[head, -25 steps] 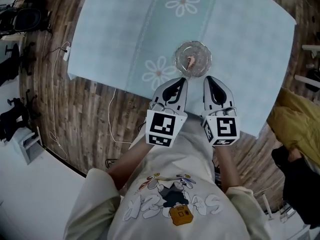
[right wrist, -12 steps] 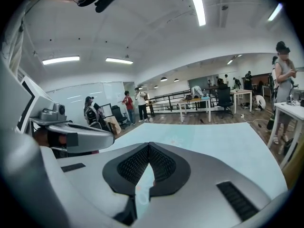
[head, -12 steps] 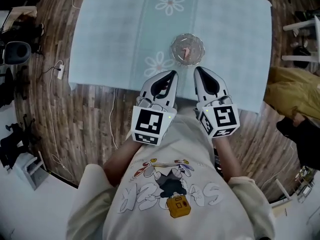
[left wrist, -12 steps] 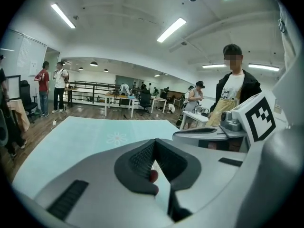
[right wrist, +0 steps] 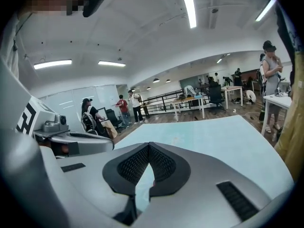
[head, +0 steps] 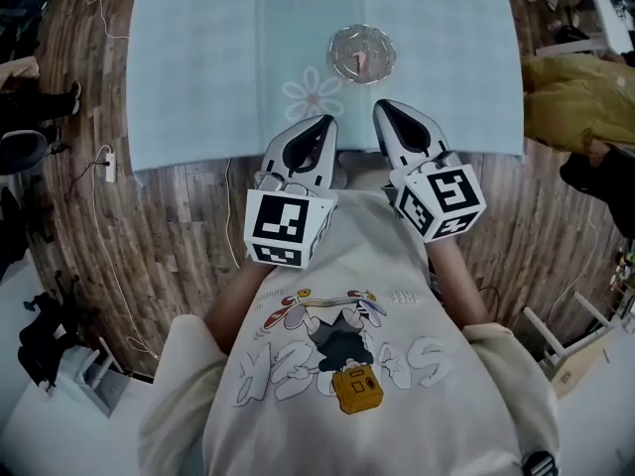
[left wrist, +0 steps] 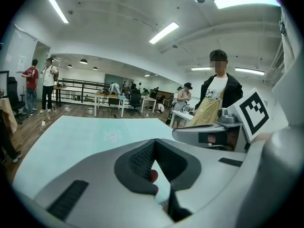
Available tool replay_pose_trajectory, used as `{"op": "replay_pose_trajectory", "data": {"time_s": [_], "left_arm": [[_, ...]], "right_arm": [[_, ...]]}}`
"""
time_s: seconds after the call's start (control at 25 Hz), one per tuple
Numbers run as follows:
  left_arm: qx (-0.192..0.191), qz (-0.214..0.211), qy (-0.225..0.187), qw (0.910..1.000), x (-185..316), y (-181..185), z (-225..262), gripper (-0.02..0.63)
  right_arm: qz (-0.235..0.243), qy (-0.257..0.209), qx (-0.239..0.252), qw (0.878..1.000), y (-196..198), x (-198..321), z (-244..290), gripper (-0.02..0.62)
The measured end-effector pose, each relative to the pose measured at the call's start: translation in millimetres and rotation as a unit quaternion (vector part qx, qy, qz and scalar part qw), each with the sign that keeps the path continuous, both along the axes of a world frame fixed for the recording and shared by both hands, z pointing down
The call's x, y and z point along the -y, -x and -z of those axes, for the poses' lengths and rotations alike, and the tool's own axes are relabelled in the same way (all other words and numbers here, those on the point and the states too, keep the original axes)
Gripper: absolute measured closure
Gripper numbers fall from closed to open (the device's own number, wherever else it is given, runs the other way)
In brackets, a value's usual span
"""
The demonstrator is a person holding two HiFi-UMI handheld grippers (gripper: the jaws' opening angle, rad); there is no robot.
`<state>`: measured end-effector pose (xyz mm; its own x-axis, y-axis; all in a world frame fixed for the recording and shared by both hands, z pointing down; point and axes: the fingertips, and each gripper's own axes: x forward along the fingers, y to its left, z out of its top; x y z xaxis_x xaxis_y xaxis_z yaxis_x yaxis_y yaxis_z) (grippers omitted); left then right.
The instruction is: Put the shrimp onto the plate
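Note:
A small pink shrimp (head: 360, 60) lies in a clear glass plate (head: 345, 40) on the pale blue tablecloth (head: 198, 58). Both grippers are held back near the table's front edge, short of the plate. My left gripper (head: 324, 123) is shut with nothing in it, and my right gripper (head: 383, 108) is also shut and empty. In the left gripper view the jaws meet at the tips of the left gripper (left wrist: 153, 144), and a small pink spot (left wrist: 153, 175) shows through the gap below. In the right gripper view the right gripper (right wrist: 148, 146) is shut too.
The tablecloth has white flower prints (head: 316, 95). Wooden floor (head: 179, 226) lies around the table, with cables (head: 104, 167) at the left. A yellow garment (head: 575, 97) is at the right. People and desks stand far behind the table (left wrist: 114, 99).
Both grippers have drawn back from the plate toward my body, and the plate with the shrimp now sits farther from their tips. Both stay shut.

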<state>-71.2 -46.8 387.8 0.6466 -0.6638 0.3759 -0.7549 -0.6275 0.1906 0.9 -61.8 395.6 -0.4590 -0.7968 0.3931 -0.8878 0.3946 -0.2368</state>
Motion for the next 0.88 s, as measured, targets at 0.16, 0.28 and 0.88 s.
{"op": "replay_pose_trajectory", "data": {"time_s": [0.16,0.28,0.88], "left_arm": [[-0.008,-0.015,0.005,0.9998,-5.0,-0.2,-0.6,0.598],[-0.003,-0.033,-0.005,0.9994,-3.9,-6.3,1.5,0.598],[-0.005,-0.077,0.007,0.997,-16.4,-31.9,-4.9,0.598]], "right_arm": [[-0.002,0.005,-0.001,1.0,-1.0,-11.2,3.8,0.572],[-0.008,0.005,-0.002,1.0,-4.8,-17.1,3.1,0.572],[-0.023,0.011,0.004,1.0,-36.1,-29.7,5.8,0.572]]}}
